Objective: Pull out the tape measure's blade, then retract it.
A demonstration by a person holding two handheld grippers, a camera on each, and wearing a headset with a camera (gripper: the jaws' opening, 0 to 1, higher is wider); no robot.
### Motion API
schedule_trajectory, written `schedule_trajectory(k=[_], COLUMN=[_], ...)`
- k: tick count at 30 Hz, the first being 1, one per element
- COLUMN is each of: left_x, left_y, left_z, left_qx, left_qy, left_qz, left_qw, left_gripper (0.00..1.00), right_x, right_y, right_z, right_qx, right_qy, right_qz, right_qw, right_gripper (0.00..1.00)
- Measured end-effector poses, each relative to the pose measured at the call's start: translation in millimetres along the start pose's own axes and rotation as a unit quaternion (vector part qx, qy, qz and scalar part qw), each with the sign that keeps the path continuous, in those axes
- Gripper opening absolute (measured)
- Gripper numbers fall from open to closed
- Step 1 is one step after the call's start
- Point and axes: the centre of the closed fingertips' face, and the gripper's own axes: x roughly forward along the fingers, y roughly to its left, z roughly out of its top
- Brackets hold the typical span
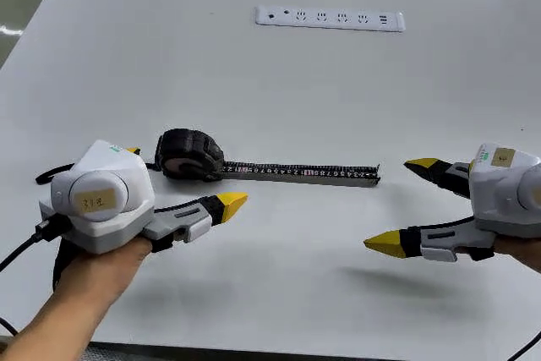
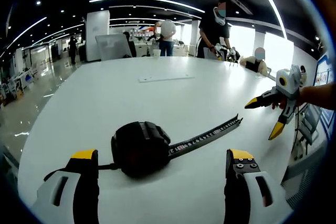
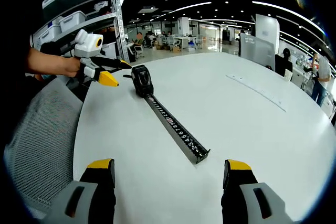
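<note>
Two tools, both with jaws spread apart and clamped on nothing.

Item 1, left tool (image 1: 184, 177): held in a hand (image 1: 101, 272), low over the white table (image 1: 279, 82). In the left gripper view its yellow-tipped jaws stand wide, one on each side of the black case.

Item 2, tape measure (image 1: 189, 155): the round black case rests on the table just ahead of the left tool, between the lines of its jaws. No contact with either jaw can be seen.

Item 3, blade (image 1: 300, 173): drawn out of the case and lying flat on the table. It runs away from the left tool toward the right one, with its printed scale facing up. Its free end (image 3: 202, 156) lies just ahead of the right tool, between the lines of that tool's jaws and apart from both tips.

Item 4, right tool (image 1: 402, 203): raised off the table, with a soft shadow below it in the head view.

Item 5, power strip (image 1: 330, 18): white, flat on the table, well beyond both tools.
</note>
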Motion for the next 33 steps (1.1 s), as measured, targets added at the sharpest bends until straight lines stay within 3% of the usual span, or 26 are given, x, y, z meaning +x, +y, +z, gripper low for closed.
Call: schedule_trajectory(k=[9, 21, 33], left_x=[4.9, 9.9, 15.3], left_y=[4.5, 12.1, 19.3], left_z=[1.9, 3.3, 5.8], left_qx=[-0.012, -0.027, -0.041], left_qy=[0.000, 0.000, -0.002], left_qz=[0.015, 0.037, 0.060], left_qw=[0.9998, 0.9990, 0.9974], left_gripper=[0.96, 0.83, 0.73], right_x=[5.2, 9.3, 15.1], right_y=[-6.9, -19.2, -27.2], right_z=[-0.1, -0.5, 1.9], right_qx=[-0.032, -0.070, -0.117], right_qy=[0.010, 0.023, 0.030], right_qz=[0.018, 0.035, 0.052], right_qw=[0.9993, 0.9967, 0.9913], right_gripper=[0.76, 0.62, 0.45])
